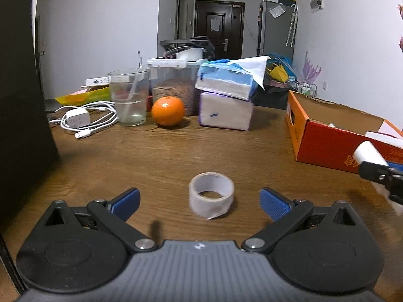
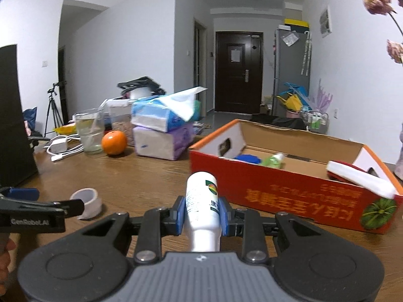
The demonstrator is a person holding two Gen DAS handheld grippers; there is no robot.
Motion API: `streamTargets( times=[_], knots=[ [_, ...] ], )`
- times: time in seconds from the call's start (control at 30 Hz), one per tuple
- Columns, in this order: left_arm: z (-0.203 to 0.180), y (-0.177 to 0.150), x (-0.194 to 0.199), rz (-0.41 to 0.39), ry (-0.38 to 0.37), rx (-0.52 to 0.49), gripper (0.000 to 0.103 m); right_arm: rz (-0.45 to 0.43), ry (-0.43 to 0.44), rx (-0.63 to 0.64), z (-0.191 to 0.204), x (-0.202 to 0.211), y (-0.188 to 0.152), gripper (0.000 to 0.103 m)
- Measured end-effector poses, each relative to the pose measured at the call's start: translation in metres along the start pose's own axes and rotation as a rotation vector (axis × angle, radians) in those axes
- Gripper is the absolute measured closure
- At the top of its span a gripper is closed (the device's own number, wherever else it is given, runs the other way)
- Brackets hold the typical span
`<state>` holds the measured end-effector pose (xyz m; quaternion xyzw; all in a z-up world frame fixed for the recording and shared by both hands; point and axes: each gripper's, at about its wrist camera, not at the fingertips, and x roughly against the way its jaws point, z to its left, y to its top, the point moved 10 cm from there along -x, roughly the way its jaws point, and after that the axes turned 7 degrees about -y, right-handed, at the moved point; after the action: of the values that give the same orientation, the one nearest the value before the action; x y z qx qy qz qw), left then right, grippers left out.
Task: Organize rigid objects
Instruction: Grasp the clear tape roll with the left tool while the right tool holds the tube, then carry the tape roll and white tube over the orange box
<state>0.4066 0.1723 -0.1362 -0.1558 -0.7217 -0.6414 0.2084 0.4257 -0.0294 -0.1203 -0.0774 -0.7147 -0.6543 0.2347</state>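
A roll of whitish tape (image 1: 211,195) lies flat on the wooden table (image 1: 163,151), between and just ahead of the wide-apart blue pads of my left gripper (image 1: 200,201), which is open and does not touch it. My right gripper (image 2: 201,214) is shut on a white bottle (image 2: 202,209) with a coloured label, held pointing forward above the table just short of the red-and-orange cardboard box (image 2: 289,198). The box holds a green bottle (image 2: 273,159), a blue item (image 2: 248,158) and a red-and-white object (image 2: 357,176). The same bottle (image 1: 370,154) shows at the right edge of the left wrist view.
At the back of the table stand an orange (image 1: 168,110), a glass with water (image 1: 129,95), a white charger with cable (image 1: 80,118), a lidded plastic container (image 1: 176,80) and stacked tissue packs (image 1: 226,100). A dark object (image 1: 22,100) rises on the left.
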Motion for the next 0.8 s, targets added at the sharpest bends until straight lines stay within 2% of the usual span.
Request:
streamTargets(
  times=[0.27,0.37,0.63,0.7,0.77,0.8],
  knots=[
    [-0.010,0.001,-0.029,0.054,0.049,0.006,0.000,-0.002,-0.027,-0.027,-0.032,-0.003,0.000,0.076],
    [-0.010,-0.002,-0.034,0.079,0.044,0.011,0.006,0.005,-0.031,-0.031,-0.038,-0.006,-0.002,0.076],
    [-0.011,-0.003,-0.045,0.114,0.032,0.025,0.034,0.016,-0.033,-0.016,-0.036,-0.010,-0.007,0.076],
    [-0.013,-0.003,-0.045,0.113,0.029,0.018,0.049,0.017,-0.036,-0.014,-0.035,-0.011,-0.007,0.076],
    [-0.015,-0.002,-0.045,0.110,0.021,0.007,0.058,0.018,-0.039,-0.010,-0.034,-0.012,-0.008,0.076],
    [-0.016,-0.002,-0.045,0.109,0.016,0.003,0.058,0.017,-0.040,-0.008,-0.033,-0.012,-0.009,0.076]
  ],
)
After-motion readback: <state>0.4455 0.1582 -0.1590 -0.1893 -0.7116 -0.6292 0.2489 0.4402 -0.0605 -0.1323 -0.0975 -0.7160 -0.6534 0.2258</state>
